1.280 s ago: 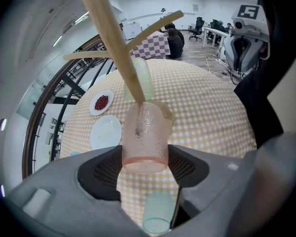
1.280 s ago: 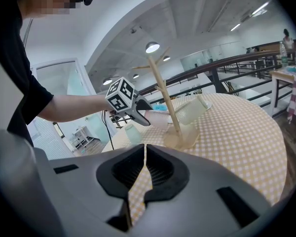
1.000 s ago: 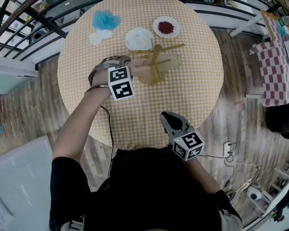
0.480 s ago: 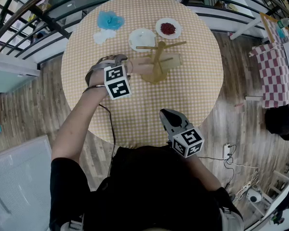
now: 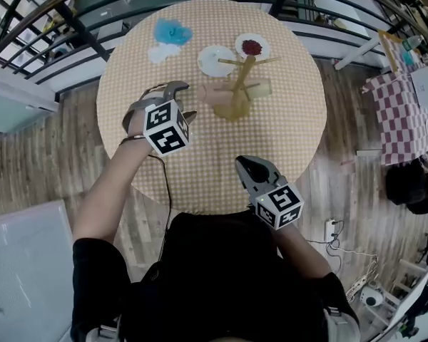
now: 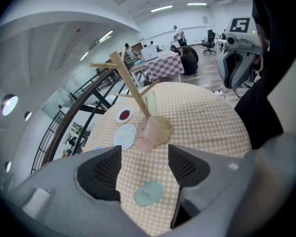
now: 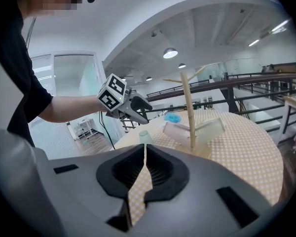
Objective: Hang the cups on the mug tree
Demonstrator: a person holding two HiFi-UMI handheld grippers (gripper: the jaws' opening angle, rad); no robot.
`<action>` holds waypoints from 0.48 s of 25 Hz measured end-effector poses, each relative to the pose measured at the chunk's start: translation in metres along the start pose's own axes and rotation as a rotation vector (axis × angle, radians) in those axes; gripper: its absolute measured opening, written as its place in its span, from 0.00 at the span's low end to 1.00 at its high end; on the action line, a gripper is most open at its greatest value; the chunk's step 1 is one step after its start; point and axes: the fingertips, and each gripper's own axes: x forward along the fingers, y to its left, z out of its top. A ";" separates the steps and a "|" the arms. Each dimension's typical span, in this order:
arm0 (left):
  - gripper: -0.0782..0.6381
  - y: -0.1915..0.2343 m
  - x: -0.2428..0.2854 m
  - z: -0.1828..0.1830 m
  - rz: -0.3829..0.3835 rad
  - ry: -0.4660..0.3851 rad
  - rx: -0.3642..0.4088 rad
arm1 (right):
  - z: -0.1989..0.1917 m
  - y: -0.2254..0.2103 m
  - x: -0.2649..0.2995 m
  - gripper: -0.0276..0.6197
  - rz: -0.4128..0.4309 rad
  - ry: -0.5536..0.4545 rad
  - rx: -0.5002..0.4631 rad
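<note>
The wooden mug tree [image 5: 240, 90] stands mid-table with a pink cup [image 5: 214, 93] and a clear cup [image 5: 261, 88] on its arms. It also shows in the left gripper view as the mug tree [image 6: 132, 94] with the pink cup [image 6: 147, 135], and in the right gripper view as the mug tree [image 7: 188, 113]. A pale green cup [image 6: 149, 193] stands on the cloth just beyond my left gripper [image 6: 144, 169], whose jaws are open and empty. The same green cup [image 7: 145, 137] sits under the left gripper [image 7: 136, 107]. My right gripper [image 7: 144, 174] is shut and empty near the table's front edge.
On the checked round table [image 5: 285, 141], a white plate [image 5: 215, 60] and a plate of red bits [image 5: 252, 47] lie behind the tree. A blue cloth [image 5: 171, 30] and a white scrap [image 5: 162, 51] lie far left. Railings ring the table's far side.
My left gripper has drawn back a little from the mug tree, toward the left and nearer me. The right gripper has stayed put and shut.
</note>
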 end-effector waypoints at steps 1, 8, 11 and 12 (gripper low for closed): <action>0.53 -0.004 -0.009 0.003 0.020 -0.024 -0.027 | 0.002 0.002 -0.003 0.08 0.008 -0.007 -0.018; 0.38 -0.053 -0.090 0.044 0.014 -0.279 -0.355 | 0.009 0.009 -0.025 0.08 0.137 -0.025 -0.114; 0.25 -0.066 -0.134 0.056 0.112 -0.389 -0.449 | 0.010 0.016 -0.032 0.08 0.185 -0.015 -0.149; 0.21 -0.070 -0.148 0.057 0.141 -0.436 -0.502 | 0.012 0.017 -0.035 0.08 0.191 -0.021 -0.143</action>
